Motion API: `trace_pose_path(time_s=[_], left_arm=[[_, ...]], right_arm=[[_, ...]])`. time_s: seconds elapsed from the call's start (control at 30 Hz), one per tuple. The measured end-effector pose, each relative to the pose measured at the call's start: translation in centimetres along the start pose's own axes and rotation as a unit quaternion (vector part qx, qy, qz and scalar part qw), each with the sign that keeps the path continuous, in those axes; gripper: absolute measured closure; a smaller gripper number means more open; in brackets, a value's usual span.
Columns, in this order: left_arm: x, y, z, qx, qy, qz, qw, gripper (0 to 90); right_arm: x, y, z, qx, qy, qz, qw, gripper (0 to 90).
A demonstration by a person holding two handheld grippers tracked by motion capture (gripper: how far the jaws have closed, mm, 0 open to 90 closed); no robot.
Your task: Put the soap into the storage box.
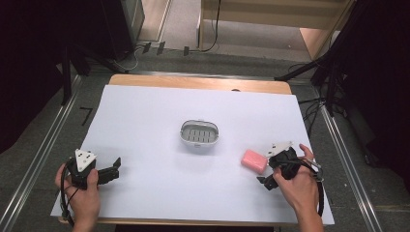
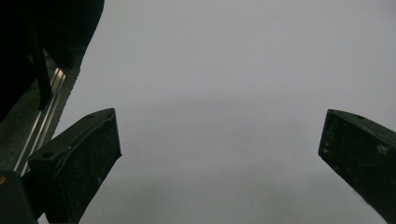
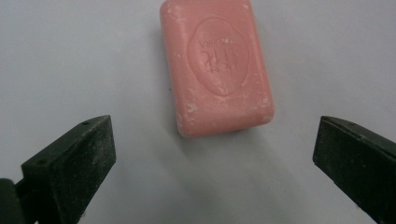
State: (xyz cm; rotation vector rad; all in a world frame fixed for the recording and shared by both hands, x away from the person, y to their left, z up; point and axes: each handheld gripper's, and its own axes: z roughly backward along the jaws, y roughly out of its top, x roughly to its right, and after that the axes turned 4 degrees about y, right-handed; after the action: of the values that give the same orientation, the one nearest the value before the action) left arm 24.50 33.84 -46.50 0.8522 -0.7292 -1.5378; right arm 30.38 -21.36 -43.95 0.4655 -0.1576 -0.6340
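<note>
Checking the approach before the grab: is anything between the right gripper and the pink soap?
Nothing visible. The right gripper is open, with the pink soap just ahead of its jaws and bare white table cover between them. The soap dish sits farther off.

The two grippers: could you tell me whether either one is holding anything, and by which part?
Nothing is held. The right gripper is open, the pink rectangular soap bar lying just beyond its jaws; the left gripper is open over the white table cover.

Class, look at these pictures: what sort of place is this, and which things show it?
Probably a lab or recording studio: a table under a plain white sheet, dark stands and cables on the floor, and black curtains at both sides.
</note>
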Motion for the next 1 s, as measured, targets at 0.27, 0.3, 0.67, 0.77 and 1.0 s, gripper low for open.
trace_pose_path(time_s=[0.27,0.3,0.67,0.77,1.0], left_arm=[[0.0,0.0,0.0,0.0,-0.001,0.002,1.0,0.0],[0.0,0.0,0.0,-0.001,-0.001,0.001,1.0,0.0],[0.0,0.0,0.0,-0.001,-0.002,0.003,1.0,0.0],[0.0,0.0,0.0,0.0,-0.002,0.003,1.0,0.0],[0.0,0.0,-0.1,-0.001,-0.001,0.001,1.0,0.0]], right_arm=[[0.1,1.4,-0.9,-0.016,0.013,0.007,0.9998,0.0],[0.1,1.5,-1.0,-0.017,0.015,0.007,0.9997,0.1],[0.2,2.2,-1.5,-0.023,0.017,0.011,0.9995,13.9],[0.3,2.3,-1.7,-0.026,0.02,0.01,0.9994,16.8],[0.5,2.8,-2.1,-0.033,0.02,0.004,0.9992,25.9]])
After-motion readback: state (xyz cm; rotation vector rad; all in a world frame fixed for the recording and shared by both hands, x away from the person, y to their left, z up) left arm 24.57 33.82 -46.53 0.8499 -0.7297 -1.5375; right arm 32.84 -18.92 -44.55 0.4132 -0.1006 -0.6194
